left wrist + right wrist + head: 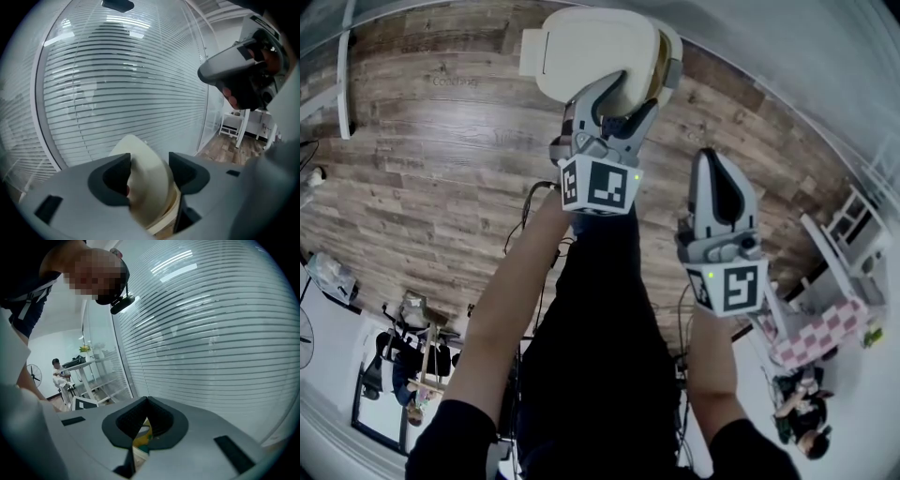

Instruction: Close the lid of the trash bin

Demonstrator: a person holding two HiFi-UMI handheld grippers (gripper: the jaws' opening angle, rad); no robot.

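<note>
The left gripper (149, 174) has its fingers (111, 180) apart, with the cream lid (143, 159) of the trash bin (661, 61) between them. Neither pad visibly presses on it, so I read this as a loose straddle rather than a clamp. In the head view the lid lies over the bin just ahead of those fingers and looks down or nearly so; I cannot tell whether it is fully seated.

In my judgement the closing step is at its end. The next move calls for drawing the fingers straight back off the lid's edge without catching and lifting it, then a light press from above if a gap remains.

The right gripper (712, 165) hangs to the right of the left fingers, well apart from the bin, its fingers together on nothing. A glass wall with blinds (117, 84) stands beyond the fingertips, near behind the bin. The wooden floor (441, 159) to the left and back toward the person gives room to retreat.
</note>
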